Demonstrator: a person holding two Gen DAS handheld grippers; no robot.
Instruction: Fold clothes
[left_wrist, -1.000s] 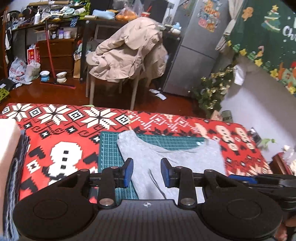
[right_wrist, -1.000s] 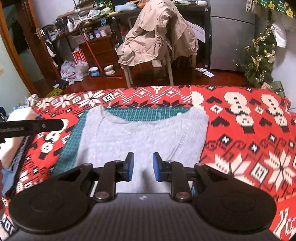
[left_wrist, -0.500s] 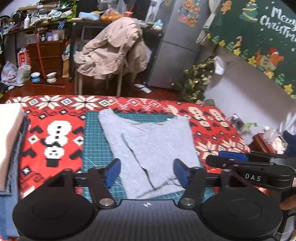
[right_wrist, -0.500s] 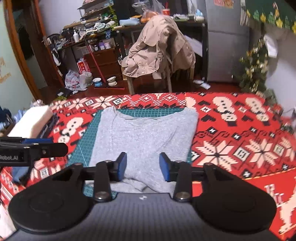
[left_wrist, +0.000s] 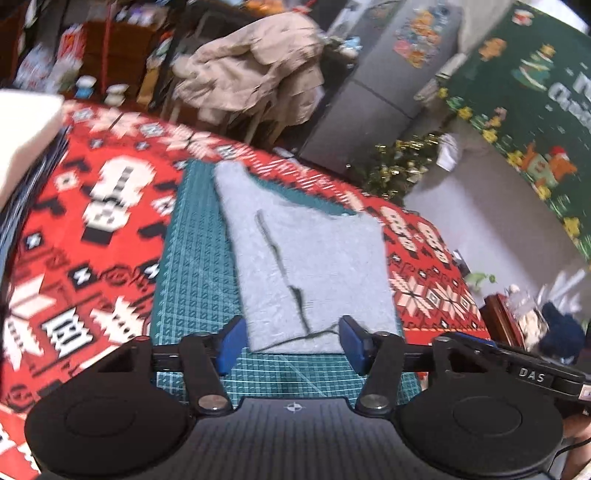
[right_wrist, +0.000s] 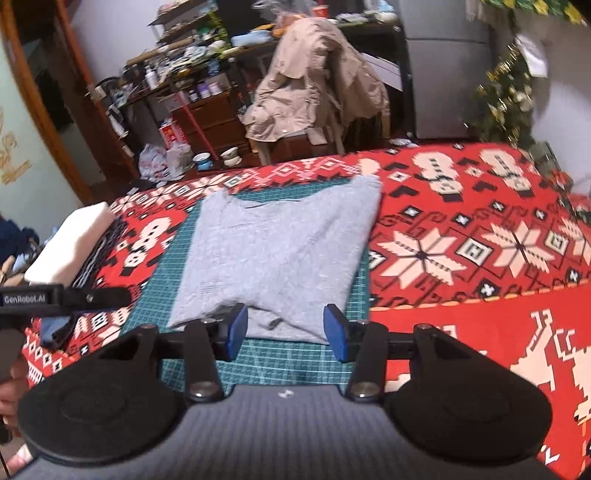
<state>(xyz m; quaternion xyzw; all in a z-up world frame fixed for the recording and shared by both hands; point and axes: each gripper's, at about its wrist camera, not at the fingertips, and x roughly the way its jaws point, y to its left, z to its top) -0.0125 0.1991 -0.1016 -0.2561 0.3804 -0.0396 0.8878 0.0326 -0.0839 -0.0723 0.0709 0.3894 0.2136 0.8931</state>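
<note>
Your grey shirt (right_wrist: 280, 254) lies flat, partly folded, on the green cutting mat (right_wrist: 159, 295); neckline at far edge, one side folded over, near hem slightly rumpled.

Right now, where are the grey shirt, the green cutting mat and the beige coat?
grey shirt (right_wrist: 280, 258): right wrist view, middle of its folded body.
green cutting mat (left_wrist: 195, 266): left wrist view, bare strip left of the shirt.
beige coat (right_wrist: 317, 85): right wrist view, its back over the chair.
</note>
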